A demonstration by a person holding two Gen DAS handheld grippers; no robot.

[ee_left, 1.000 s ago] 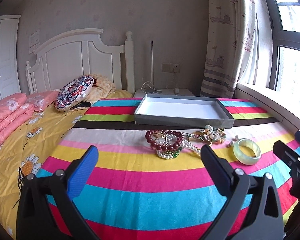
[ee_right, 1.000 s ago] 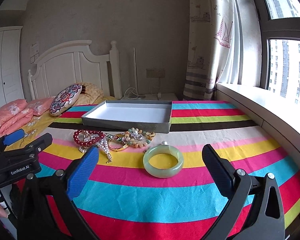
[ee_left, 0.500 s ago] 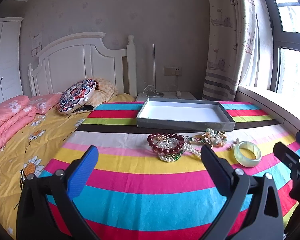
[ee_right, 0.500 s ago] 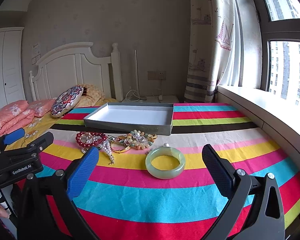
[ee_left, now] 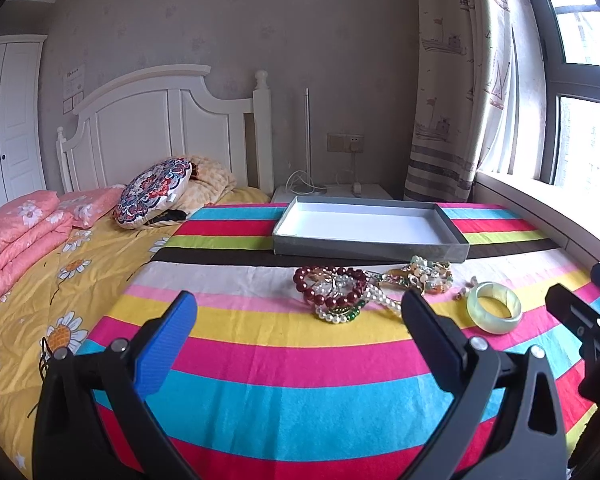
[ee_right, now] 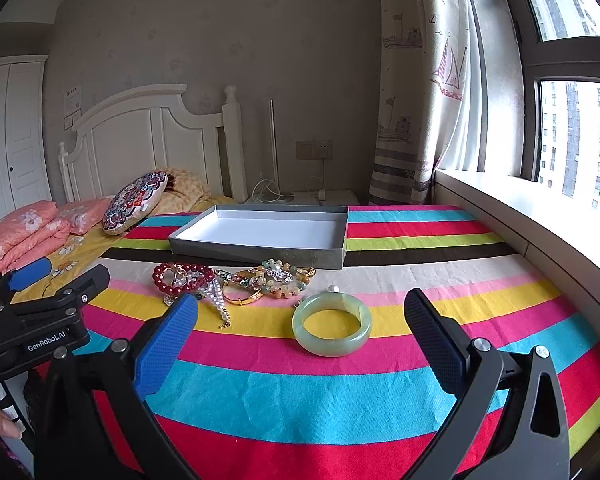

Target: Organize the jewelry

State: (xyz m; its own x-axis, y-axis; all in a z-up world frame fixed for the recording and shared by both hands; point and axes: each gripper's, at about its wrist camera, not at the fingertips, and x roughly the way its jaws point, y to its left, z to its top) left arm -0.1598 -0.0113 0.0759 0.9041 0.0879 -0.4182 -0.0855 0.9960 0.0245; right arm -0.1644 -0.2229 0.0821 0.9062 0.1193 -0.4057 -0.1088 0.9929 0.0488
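Left gripper [ee_left: 296,322] and right gripper [ee_right: 300,320] both spread wide, holding nothing, a bit nearer the jewelry than a second ago. Jade bangle [ee_right: 331,325] lies flat, hole up, ahead of the right gripper, bare striped blanket [ee_right: 300,396] around it. Bead pile [ee_left: 334,290] lies beside it, stretched along the long front wall of the gray tray [ee_left: 370,249].

A striped blanket [ee_left: 300,360] covers the near part of the bed, beside a yellow flowered sheet [ee_left: 60,280]. Folded pink quilts [ee_left: 16,236] lie at the sheet's left edge, and a round patterned cushion [ee_left: 152,192] leans near the white headboard [ee_left: 152,128]. A nightstand [ee_left: 332,191] with cables stands behind the bed's far edge. A curtain [ee_right: 420,100] hangs beside the window [ee_right: 572,128].
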